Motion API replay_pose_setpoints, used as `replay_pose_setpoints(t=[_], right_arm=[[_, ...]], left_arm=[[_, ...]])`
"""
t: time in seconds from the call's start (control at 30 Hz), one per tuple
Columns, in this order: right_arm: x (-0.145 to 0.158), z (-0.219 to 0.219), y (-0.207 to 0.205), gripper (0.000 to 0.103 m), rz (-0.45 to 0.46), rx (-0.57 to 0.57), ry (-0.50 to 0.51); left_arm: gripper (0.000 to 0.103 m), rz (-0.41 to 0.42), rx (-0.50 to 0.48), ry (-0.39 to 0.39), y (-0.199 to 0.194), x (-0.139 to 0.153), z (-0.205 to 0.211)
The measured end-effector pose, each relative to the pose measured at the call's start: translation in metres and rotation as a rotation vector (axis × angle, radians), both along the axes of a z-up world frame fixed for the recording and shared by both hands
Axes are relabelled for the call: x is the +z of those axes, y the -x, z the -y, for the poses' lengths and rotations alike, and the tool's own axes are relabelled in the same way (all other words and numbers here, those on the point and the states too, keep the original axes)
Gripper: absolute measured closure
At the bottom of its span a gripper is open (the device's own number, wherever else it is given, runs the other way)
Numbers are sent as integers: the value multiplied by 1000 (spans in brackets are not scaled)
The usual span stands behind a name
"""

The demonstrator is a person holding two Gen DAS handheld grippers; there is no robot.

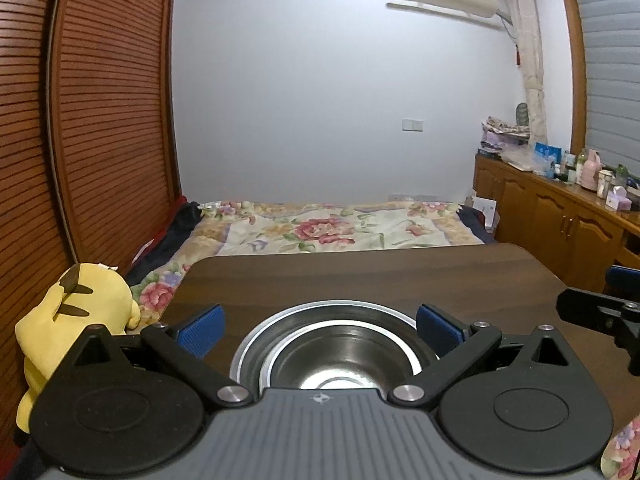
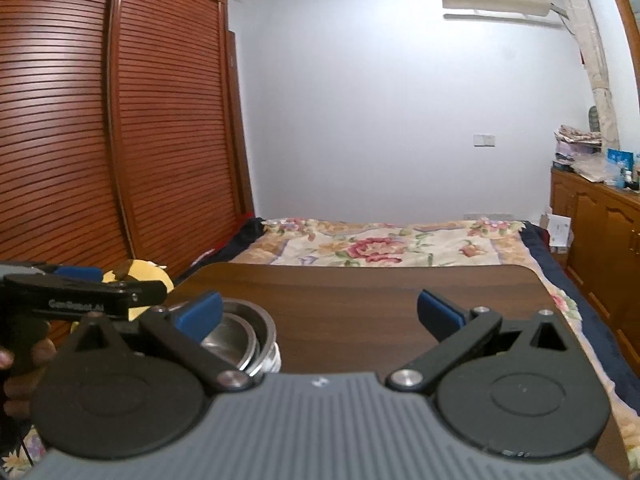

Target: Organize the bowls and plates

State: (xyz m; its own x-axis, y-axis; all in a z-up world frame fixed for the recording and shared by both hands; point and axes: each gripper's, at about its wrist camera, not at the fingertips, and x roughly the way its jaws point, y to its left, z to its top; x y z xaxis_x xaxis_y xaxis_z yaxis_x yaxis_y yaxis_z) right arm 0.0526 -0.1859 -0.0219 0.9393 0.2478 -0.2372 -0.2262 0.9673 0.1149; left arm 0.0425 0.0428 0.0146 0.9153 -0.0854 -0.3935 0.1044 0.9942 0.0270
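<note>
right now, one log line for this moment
left gripper: open, over nested steel bowls | right gripper: open, empty | table

The bench (image 1: 360,276) is dark brown with a wood grain. The nested steel bowls (image 1: 336,356) are silvery grey with bright rims. Both sets of tongs, left (image 1: 320,328) and right (image 2: 320,312), are black with blue ribbed pads (image 1: 202,330). The plush toy (image 1: 76,320) is yellow with dark brown stripes. The bedspread (image 1: 320,228) is cream with red and pink flowers. The wardrobe doors (image 2: 100,120) are reddish-brown, slatted in horizontal lines. The wall (image 1: 320,80) is pale bluish white.
</note>
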Motion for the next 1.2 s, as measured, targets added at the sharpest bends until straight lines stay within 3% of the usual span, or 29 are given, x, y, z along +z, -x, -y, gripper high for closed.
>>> replay_pose_setpoints(t=[0.87,1.2], right_arm=[[-12,18,21,0,-92,-54,1],[-28,19,25,0,-108,-101,25]], left_arm=[[0,-14,11,-26,35,-14,13],[0,-37,23,-11,40,-37,12]])
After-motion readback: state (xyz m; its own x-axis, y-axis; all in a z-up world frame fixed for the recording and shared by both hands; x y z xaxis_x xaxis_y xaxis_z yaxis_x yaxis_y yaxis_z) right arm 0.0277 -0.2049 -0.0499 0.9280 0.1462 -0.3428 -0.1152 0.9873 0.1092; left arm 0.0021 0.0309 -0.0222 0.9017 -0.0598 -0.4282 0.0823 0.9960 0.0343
